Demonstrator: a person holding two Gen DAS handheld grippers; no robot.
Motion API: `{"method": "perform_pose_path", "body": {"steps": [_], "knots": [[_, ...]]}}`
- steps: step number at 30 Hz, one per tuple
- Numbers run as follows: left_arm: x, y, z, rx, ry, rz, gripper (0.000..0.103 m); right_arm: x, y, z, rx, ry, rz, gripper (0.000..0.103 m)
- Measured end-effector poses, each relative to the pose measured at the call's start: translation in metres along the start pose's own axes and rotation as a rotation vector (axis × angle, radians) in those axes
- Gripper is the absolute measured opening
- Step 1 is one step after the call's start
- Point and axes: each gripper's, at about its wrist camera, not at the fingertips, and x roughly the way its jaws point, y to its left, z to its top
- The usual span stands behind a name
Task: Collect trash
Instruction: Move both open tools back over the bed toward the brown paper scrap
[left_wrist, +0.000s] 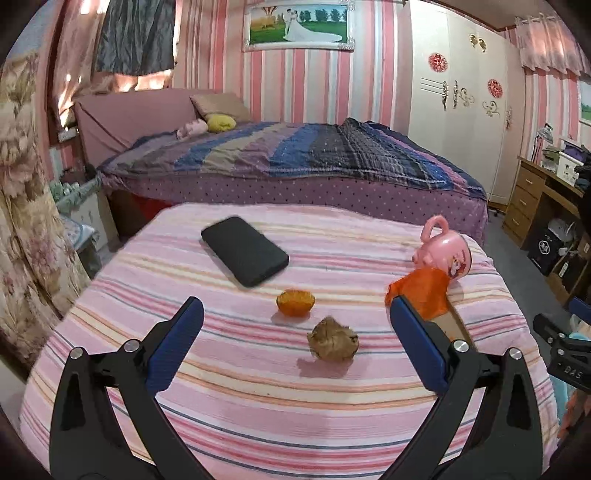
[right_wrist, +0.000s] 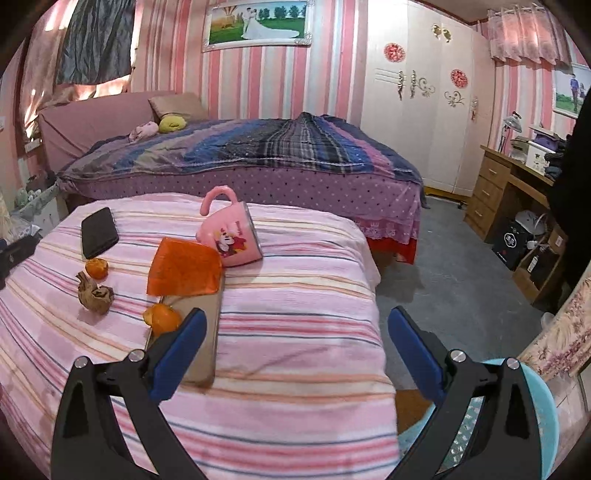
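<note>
Trash: paper wad (left_wrist: 333, 344) on the striped bench (left_wrist: 258, 406), lying just ahead between the left gripper's (left_wrist: 295, 321) released jaws; right gripper (right_wrist: 297, 328), also released, empty, stands farther off beside a bin (right_wrist: 539, 413).

Both views: moderate, pinkish indoor light, even overall. Daylight glows through the curtain (left_wrist: 122, 83) at upper left, slightly blown out. Soft shadows fall toward the camera under the crumpled paper ball (left_wrist: 333, 343) and orange peel (left_wrist: 295, 302). Strong fisheye bending and dark vignette at the corners. Phone (left_wrist: 244, 250) edges slightly smeared.
</note>
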Motion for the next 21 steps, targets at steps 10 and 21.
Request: {"method": "perform_pose_path", "body": {"steps": [10, 21], "knots": [[0.034, 0.019, -0.025, -0.034, 0.134, -0.033, 0.098, 0.022, 0.016, -0.003, -0.009, 0.044, -0.01, 0.096], [0.078, -0.002, -0.04, -0.014, 0.241, -0.067, 0.098, 0.039, 0.009, -0.007, -0.009, 0.081, -0.035, 0.096]]}}
